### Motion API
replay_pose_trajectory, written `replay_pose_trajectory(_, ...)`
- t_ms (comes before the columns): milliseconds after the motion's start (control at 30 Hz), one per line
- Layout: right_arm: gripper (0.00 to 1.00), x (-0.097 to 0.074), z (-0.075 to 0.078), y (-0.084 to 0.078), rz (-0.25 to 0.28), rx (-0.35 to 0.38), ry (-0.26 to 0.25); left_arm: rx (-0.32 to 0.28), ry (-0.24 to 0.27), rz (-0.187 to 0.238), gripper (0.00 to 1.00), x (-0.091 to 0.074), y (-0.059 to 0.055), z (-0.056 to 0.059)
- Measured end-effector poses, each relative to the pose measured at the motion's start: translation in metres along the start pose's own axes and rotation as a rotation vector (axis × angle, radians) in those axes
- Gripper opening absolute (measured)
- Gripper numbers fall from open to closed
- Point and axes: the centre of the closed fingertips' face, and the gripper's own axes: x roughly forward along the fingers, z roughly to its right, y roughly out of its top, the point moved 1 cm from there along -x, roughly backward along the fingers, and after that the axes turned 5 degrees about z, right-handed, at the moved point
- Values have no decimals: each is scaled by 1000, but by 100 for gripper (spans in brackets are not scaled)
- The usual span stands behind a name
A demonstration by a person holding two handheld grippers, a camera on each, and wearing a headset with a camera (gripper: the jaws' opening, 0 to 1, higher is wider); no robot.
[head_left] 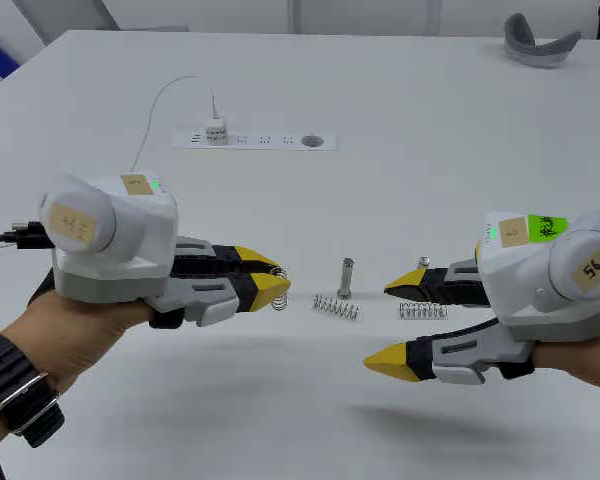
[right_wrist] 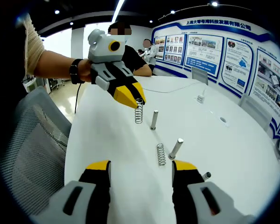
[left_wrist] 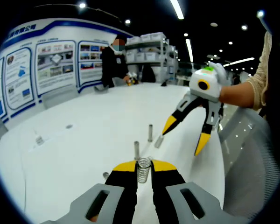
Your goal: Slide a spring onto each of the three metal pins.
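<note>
My left gripper (head_left: 277, 288) is shut on a small steel spring (left_wrist: 143, 170), which it holds upright at its tips just above the white table. Beyond those tips one metal pin (left_wrist: 136, 150) stands close and another pin (left_wrist: 150, 132) stands farther off. In the head view an upright pin (head_left: 346, 277) stands mid-table with a loose spring (head_left: 336, 307) lying at its foot. A second loose spring (head_left: 423, 311) lies between the jaws of my right gripper (head_left: 380, 328), which is open. Another pin (right_wrist: 206, 176) stands right by that gripper's right jaw.
A white power strip (head_left: 261, 141) with a plugged-in adapter and cable lies farther back on the white table (head_left: 400, 120). A grey curved object (head_left: 540, 45) sits at the far right corner. A mesh chair (right_wrist: 32, 140) stands beside the table, and people sit at its far end.
</note>
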Motion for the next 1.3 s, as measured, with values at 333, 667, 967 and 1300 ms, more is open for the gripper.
replay_pose_trajectory(333,62,-23,11,-12,-2,43,-71,4,40,0,10,-4,6,-21)
replay_pose_trajectory(667,68,-34,21,-17,11,90,-133,6,77,-1,10,-5,14,-45)
replay_pose_trajectory(967,74,-35,24,-21,8,114,-149,-4,83,-11,10,0,13,-54)
replay_pose_trajectory(1300,77,-36,25,-19,22,126,-160,-15,78,-33,10,7,6,-57)
